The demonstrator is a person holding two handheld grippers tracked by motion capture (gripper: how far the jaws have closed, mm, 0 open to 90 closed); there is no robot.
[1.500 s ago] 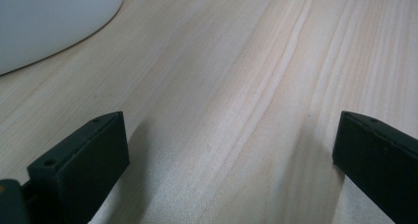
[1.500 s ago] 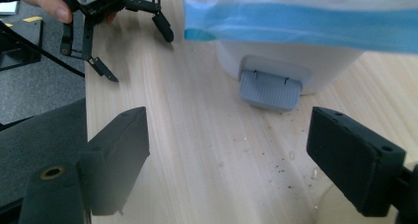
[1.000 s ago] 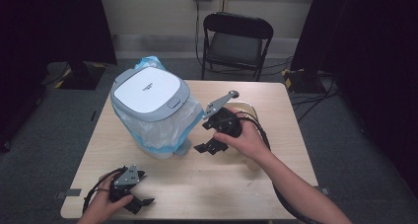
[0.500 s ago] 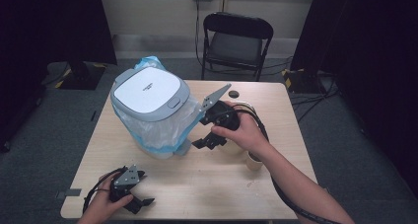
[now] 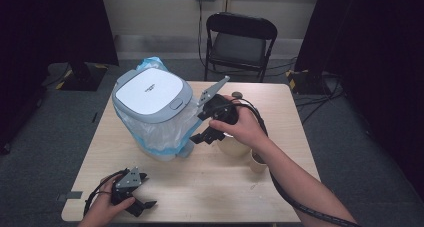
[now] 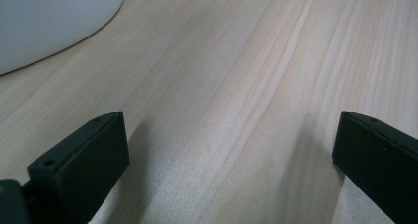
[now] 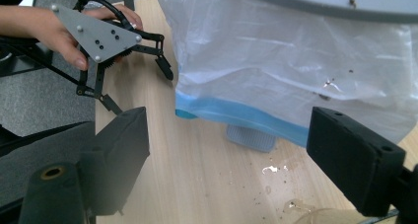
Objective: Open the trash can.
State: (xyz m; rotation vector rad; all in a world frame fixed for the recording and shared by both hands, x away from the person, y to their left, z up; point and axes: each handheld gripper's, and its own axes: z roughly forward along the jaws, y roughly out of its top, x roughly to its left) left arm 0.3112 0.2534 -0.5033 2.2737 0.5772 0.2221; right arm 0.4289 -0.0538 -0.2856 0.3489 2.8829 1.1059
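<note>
A pedal bin point(image 5: 150, 94) with a white lid and grey rim stands at the table's back left, wrapped in a clear bag point(image 5: 160, 134) with a blue band point(image 7: 236, 113). My right gripper point(image 5: 204, 135) hovers just right of the bin, jaws open and pointing at the bag's lower side, nothing between them point(image 7: 236, 155). The bin's grey pedal point(image 7: 250, 137) pokes out under the bag. My left gripper point(image 5: 146, 191) rests at the front left of the table, open point(image 6: 231, 155) over bare wood, and also appears in the right gripper view point(image 7: 123, 46).
Under the right hand sit a beige bowl point(image 5: 235, 146) and a small paper cup point(image 5: 258, 162). Crumbs and wet spots point(image 7: 276, 169) lie near the pedal. A black folding chair point(image 5: 240, 37) stands behind the table. A white rounded object point(image 6: 49, 21) lies ahead of the left gripper.
The right gripper has risen a little and drifted toward the back of the table beside the bin, jaws still apart. The left gripper has stayed put.
</note>
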